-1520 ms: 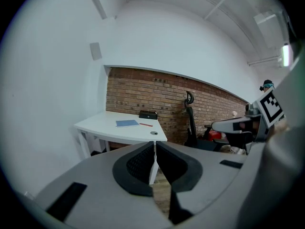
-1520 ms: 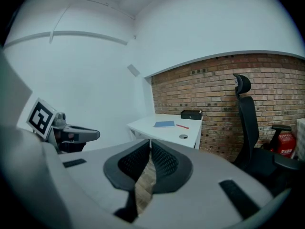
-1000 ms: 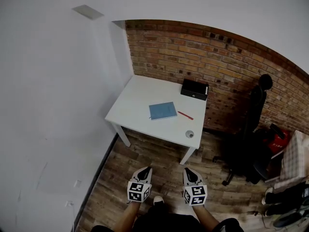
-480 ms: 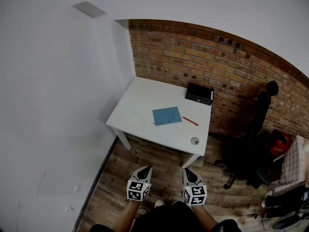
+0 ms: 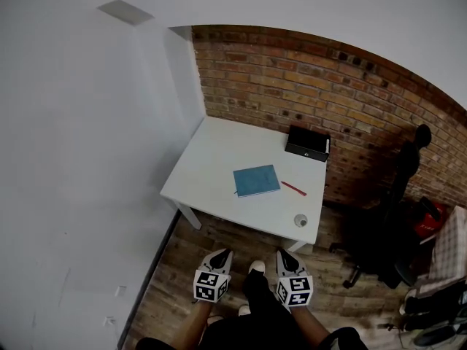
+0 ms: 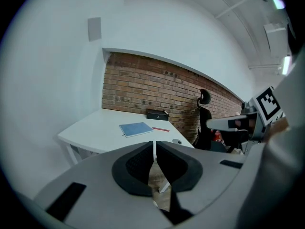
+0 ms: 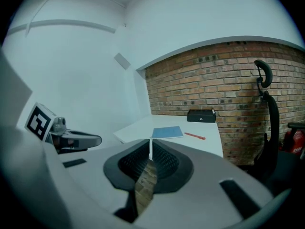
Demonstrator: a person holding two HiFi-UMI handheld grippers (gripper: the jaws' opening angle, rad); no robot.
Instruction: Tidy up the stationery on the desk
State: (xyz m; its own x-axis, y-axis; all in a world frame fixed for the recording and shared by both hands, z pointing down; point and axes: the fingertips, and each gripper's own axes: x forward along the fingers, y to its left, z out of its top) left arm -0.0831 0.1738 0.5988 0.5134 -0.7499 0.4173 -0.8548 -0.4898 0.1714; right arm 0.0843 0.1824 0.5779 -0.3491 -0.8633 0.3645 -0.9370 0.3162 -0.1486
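Note:
A white desk (image 5: 211, 162) stands in the corner against a brick wall. On it lie a blue notebook (image 5: 256, 180), a red pen (image 5: 293, 188) to its right, a black box (image 5: 307, 144) at the back edge and a small round grey object (image 5: 300, 220) near the front right corner. My left gripper (image 5: 221, 254) and right gripper (image 5: 283, 254) hang side by side over the wooden floor, short of the desk's front edge, both shut and empty. The left gripper view has the notebook (image 6: 136, 129) and pen (image 6: 160, 129) ahead; so does the right gripper view, with notebook (image 7: 167, 132) and box (image 7: 201, 115).
A black office chair (image 5: 398, 188) stands right of the desk by the brick wall, with red and dark items (image 5: 430, 217) on the floor beyond it. A white wall (image 5: 80, 159) runs along the left. The person's shoe (image 5: 255, 267) shows between the grippers.
The whole view has drawn nearer to the desk, with both grippers carried forward toward its front edge. Both stay shut. A foot has stepped forward between them.

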